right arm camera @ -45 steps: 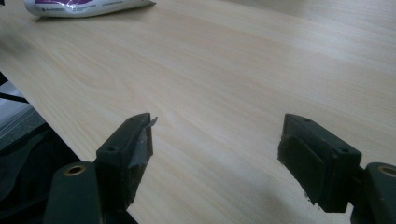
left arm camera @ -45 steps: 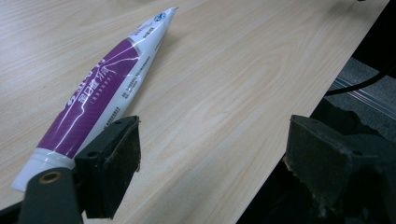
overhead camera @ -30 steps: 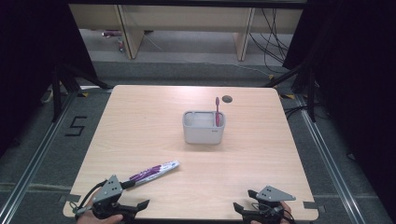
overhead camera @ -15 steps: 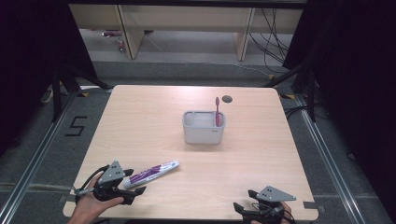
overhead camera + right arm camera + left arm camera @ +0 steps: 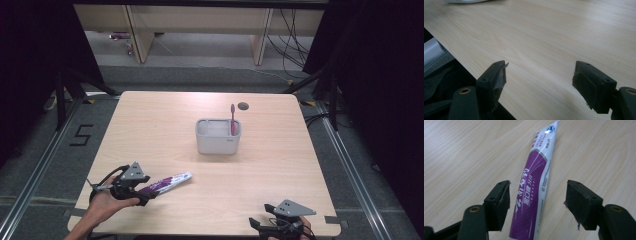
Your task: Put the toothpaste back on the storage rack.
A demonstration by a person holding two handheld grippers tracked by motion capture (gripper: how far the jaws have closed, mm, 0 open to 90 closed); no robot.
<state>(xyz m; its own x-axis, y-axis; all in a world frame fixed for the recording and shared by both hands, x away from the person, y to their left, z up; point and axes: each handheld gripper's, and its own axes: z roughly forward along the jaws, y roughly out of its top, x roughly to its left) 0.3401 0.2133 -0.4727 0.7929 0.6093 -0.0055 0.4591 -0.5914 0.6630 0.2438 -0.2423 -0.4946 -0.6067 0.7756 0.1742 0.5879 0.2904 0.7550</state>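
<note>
Your left gripper (image 5: 537, 200) has just been closing, its jaws apart around the toothpaste tube (image 5: 534, 192), pads not touching. The tube is purple and white with printed lettering, lying flat on the table (image 5: 165, 130), well in front of the grey holder (image 5: 218, 142). Your right gripper (image 5: 539, 82) stands open.

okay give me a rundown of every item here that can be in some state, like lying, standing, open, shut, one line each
Toothpaste tube: lying flat on the table, between the left fingers, not yet pinched.
Left gripper: open, jaws have just been closing around the tube.
Right gripper: open, nothing between its fingers, at the table's near edge.
Toothbrush: standing upright in the holder's right end.
Holder: upright on the table.
</note>
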